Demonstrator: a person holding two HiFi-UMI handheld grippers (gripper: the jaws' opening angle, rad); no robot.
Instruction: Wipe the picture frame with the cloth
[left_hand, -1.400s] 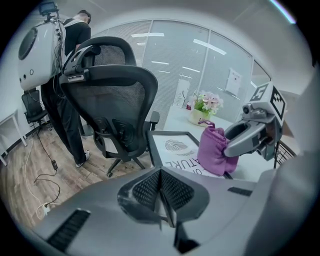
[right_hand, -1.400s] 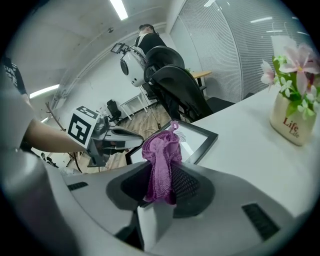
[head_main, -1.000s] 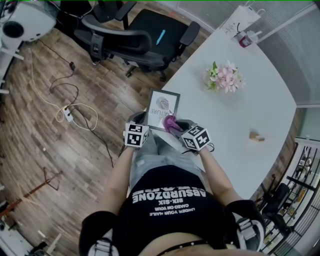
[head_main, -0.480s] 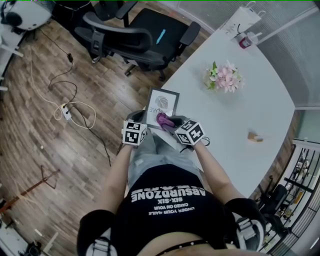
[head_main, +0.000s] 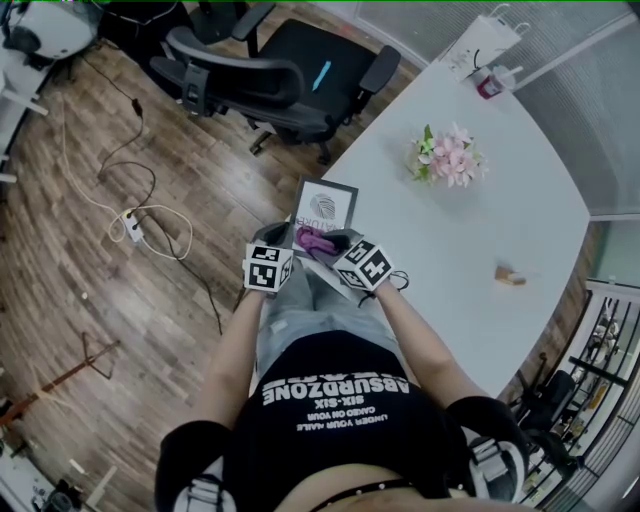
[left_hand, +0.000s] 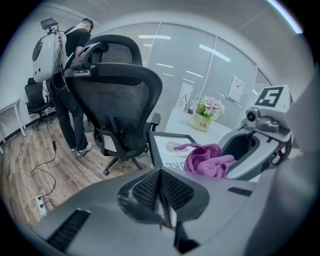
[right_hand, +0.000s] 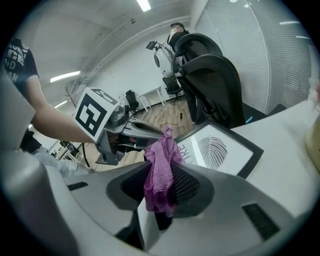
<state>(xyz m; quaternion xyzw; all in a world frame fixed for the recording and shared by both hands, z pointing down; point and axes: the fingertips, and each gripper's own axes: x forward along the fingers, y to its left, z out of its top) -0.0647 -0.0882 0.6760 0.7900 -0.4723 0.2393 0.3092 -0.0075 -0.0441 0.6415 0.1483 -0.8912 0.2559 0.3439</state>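
fingers (right_hand: 187, 186) of right gripper (right_hand: 159, 172) pinch crumpled purple cloth (right_hand: 162, 150) over black-rimmed picture frame (right_hand: 220, 152) at white table (head_main: 480, 200) edge, left gripper (left_hand: 161, 172) clamping its corner; light, flat strokes should suit.

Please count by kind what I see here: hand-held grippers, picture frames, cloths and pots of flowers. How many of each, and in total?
Hand-held gripper: 2 (left hand-held gripper, right hand-held gripper)
Picture frame: 1
Cloth: 1
Pot of flowers: 1
Total: 5
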